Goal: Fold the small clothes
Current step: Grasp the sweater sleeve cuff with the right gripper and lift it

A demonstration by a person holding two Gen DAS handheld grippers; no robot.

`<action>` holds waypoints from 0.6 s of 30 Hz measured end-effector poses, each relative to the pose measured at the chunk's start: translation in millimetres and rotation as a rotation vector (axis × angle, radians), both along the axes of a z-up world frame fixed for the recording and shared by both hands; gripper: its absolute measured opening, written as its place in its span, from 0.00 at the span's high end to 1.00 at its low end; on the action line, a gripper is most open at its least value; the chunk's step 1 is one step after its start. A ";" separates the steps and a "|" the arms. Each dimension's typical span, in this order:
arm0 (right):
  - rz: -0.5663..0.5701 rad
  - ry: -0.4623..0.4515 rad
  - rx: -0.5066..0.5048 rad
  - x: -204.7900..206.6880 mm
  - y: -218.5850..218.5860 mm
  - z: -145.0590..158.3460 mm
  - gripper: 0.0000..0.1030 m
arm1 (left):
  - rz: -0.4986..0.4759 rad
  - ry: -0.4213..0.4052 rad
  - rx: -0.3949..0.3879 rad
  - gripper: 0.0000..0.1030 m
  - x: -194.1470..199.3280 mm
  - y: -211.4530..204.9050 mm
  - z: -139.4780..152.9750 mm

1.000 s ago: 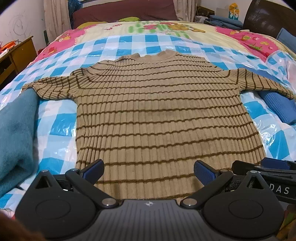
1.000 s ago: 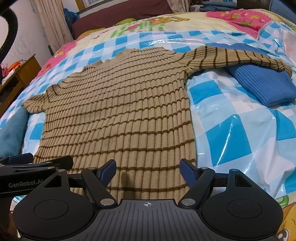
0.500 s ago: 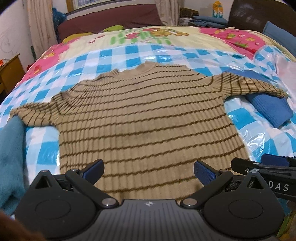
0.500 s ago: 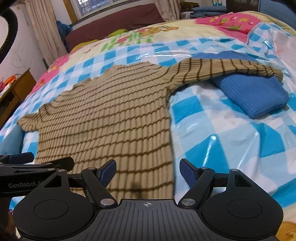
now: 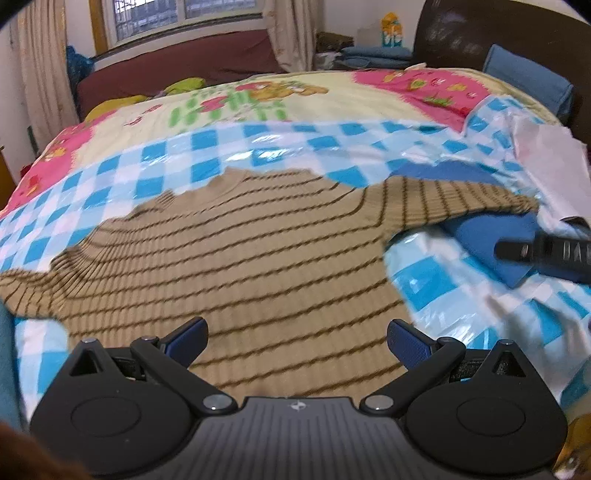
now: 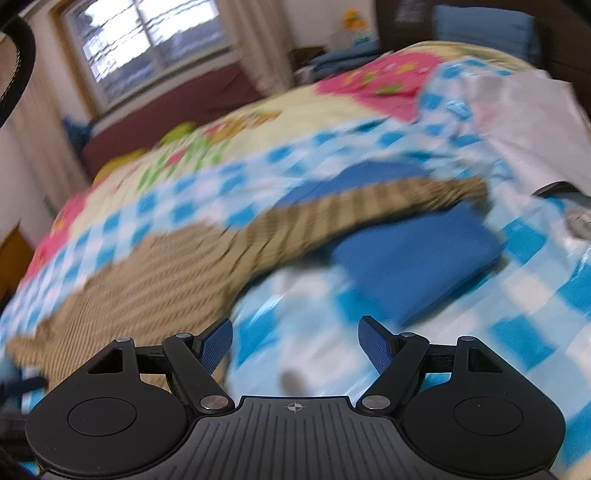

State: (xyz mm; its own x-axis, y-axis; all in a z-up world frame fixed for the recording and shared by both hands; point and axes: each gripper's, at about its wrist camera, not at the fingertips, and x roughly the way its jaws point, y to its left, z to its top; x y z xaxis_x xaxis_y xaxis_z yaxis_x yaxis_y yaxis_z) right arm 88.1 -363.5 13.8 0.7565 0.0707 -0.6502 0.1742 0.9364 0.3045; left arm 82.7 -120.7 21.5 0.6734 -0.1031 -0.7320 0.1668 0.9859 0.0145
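Observation:
A tan knit sweater with thin brown stripes (image 5: pixel 236 266) lies flat, sleeves spread, on a blue-and-white checked plastic sheet (image 5: pixel 192 155) over the bed. My left gripper (image 5: pixel 295 341) hovers open above the sweater's lower body, nothing between its fingers. My right gripper (image 6: pixel 295 341) is open too, over the checked sheet just right of the sweater (image 6: pixel 155 280), facing its right sleeve (image 6: pixel 354 210). That sleeve rests on a folded blue garment (image 6: pixel 413 266). The right gripper's black finger (image 5: pixel 543 253) shows at the right edge of the left wrist view. The right wrist view is blurred.
A teal garment edge (image 5: pixel 5 354) lies at the far left. A white sheet or paper (image 5: pixel 546 158) sits at the right side of the bed. Beyond are a colourful quilt (image 5: pixel 258 99), a dark headboard (image 5: pixel 480 33) and a window (image 6: pixel 147 44).
Both grippers have swung right and tilted up toward the right sleeve. The right gripper has moved off the sweater's hem to over the checked sheet. Both stay open.

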 end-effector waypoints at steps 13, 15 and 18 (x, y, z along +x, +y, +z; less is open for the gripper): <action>-0.326 -0.004 0.363 76.2 -149.4 -33.8 0.37 | -0.053 -0.009 -0.080 0.00 52.8 -60.6 -4.5; -0.361 0.013 0.397 86.5 -158.0 -41.6 0.37 | -0.059 -0.003 -0.088 0.00 57.1 -66.3 -5.8; -0.391 0.030 0.434 97.9 -165.8 -48.1 0.37 | -0.064 0.008 -0.090 0.00 60.6 -70.9 -10.5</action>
State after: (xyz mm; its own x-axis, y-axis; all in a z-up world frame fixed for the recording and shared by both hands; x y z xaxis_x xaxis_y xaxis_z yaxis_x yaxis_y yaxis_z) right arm 186.0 -529.3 -34.3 0.7616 0.0548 -0.6457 0.4964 0.5911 0.6357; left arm 143.2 -191.6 11.0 0.6579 -0.2109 -0.7230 0.2289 0.9706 -0.0749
